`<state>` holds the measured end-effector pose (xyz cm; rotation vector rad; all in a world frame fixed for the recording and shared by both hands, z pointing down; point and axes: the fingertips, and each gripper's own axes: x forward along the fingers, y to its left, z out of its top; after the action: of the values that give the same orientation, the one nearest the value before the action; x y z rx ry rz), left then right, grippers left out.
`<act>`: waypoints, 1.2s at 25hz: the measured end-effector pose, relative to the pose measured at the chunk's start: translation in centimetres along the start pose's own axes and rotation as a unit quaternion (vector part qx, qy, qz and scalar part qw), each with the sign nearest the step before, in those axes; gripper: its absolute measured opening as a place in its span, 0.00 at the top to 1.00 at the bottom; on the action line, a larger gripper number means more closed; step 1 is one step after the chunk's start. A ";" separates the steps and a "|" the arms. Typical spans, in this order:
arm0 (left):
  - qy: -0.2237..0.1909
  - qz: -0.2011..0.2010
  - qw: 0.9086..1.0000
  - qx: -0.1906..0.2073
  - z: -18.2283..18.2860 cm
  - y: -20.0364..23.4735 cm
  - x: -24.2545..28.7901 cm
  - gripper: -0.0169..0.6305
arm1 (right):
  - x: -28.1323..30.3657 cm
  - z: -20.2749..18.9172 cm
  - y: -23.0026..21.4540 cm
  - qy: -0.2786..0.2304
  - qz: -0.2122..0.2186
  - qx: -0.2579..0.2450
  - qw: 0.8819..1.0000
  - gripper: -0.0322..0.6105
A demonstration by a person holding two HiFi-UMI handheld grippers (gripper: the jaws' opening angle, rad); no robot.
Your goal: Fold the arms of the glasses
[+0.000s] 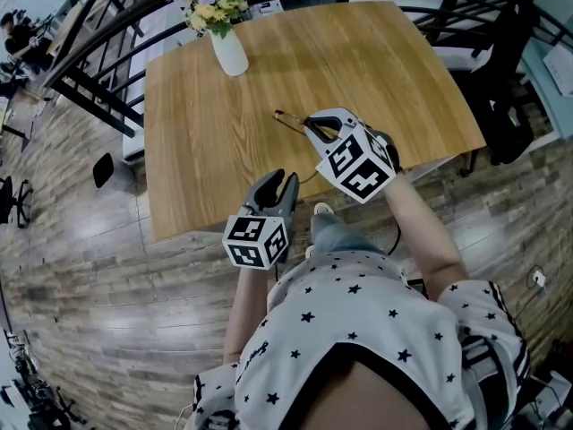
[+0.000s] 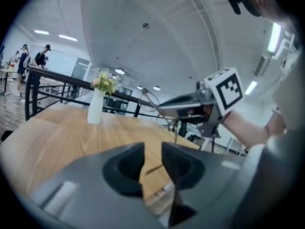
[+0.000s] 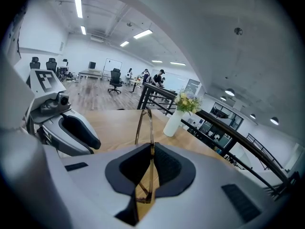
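Wooden counter (image 1: 206,124), bare apart from a white vase (image 1: 229,54) of flowers (image 1: 215,3) near its far left corner. Black railing beyond the far edge.

Right gripper (image 1: 310,125): over the middle of the counter, pointing toward the far left. Jaws closed on the glasses (image 3: 151,128). The thin gold frame stands edge-on between the pads, pinched there, its loop rising past the jaw tips toward the vase. Part of the frame also hangs below the pads (the right gripper view shows it down in the gap). Glasses held above the counter; the left gripper view shows them clear of the wood.

Left gripper (image 1: 279,183): over the near edge of the counter, below and left of the right one in the head view, well short of the glasses. Jaws parted by a narrow gap, nothing between them, only counter showing through.

The two grippers are apart.
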<state>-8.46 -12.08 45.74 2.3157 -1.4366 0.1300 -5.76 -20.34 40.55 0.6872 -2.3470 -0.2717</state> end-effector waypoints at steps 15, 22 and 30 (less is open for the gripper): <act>0.019 0.014 1.000 -0.006 -2.2 0.2 -0.4 0.78 | -1.3 1.5 -1.5 -0.025 -0.013 0.005 1.000 0.92; 0.016 0.023 1.000 -0.008 -2.3 0.6 0.0 0.78 | -1.2 2.0 -1.3 -0.029 -0.010 -0.003 1.000 0.92; 0.013 0.031 0.999 -0.012 -2.1 1.0 -0.1 0.78 | -1.0 1.5 -0.9 -0.021 -0.007 -0.004 1.000 0.92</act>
<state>-9.15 -11.54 47.89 2.2435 -1.4891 0.1591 -5.77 -20.55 38.53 0.6998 -2.3814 -0.3041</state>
